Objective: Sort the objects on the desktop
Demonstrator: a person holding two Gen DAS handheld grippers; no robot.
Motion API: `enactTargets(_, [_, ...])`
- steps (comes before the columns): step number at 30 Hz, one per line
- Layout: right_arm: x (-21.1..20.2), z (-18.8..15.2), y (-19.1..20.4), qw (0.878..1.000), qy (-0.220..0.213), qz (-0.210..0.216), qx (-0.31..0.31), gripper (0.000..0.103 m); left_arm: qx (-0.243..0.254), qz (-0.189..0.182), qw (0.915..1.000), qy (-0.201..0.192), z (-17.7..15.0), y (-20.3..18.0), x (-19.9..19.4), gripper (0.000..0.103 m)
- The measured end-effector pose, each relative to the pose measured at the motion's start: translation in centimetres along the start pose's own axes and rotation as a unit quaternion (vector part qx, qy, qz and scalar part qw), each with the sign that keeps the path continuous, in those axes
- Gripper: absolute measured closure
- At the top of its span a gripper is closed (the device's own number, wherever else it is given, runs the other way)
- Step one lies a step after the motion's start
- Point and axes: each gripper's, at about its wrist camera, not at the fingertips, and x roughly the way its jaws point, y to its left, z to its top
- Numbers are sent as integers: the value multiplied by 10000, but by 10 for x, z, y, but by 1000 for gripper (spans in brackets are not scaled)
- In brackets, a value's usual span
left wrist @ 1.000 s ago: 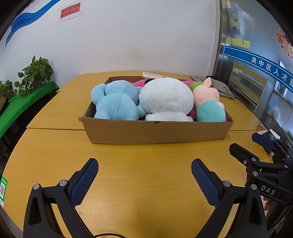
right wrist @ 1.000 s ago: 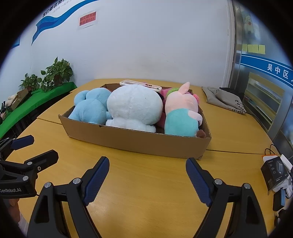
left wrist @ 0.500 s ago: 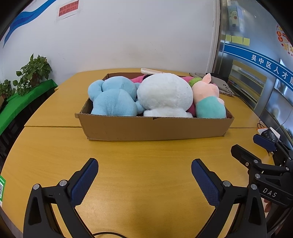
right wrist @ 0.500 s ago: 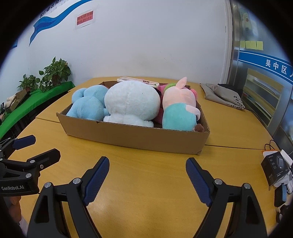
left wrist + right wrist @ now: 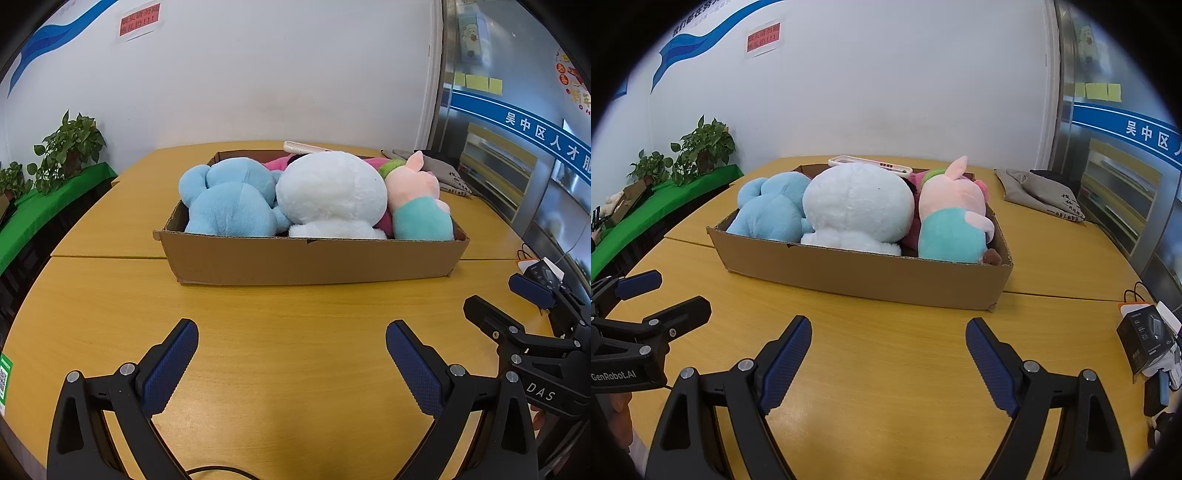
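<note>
A shallow cardboard box stands on the yellow table, filled with plush toys: a blue one on the left, a white one in the middle, a pink and teal pig on the right. A white tray lies at the box's back edge. My left gripper is open and empty, short of the box. My right gripper is open and empty too. Each gripper shows at the side of the other's view.
A grey cloth bag lies at the back right of the table. A black box and cables sit at the right edge. Potted plants stand on a green shelf at the left. A white wall is behind.
Both grippers have moved a little toward the box and risen slightly; the box sits lower and larger in both views. The jaws stay open.
</note>
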Motion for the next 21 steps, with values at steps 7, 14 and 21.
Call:
enactTargets(7, [-3, -3, 0, 10000, 2, -34, 23, 17, 24, -13, 10000, 25, -3, 0, -1, 0])
enactTargets(14, [-5, -2, 1, 10000, -24, -4, -17, 17, -57, -32, 9999, 78, -4, 2, -2, 0])
enactTargets(21, [-2, -2, 3, 10000, -21, 62, -23, 17, -90, -27, 9999, 93, -5, 4, -1, 0])
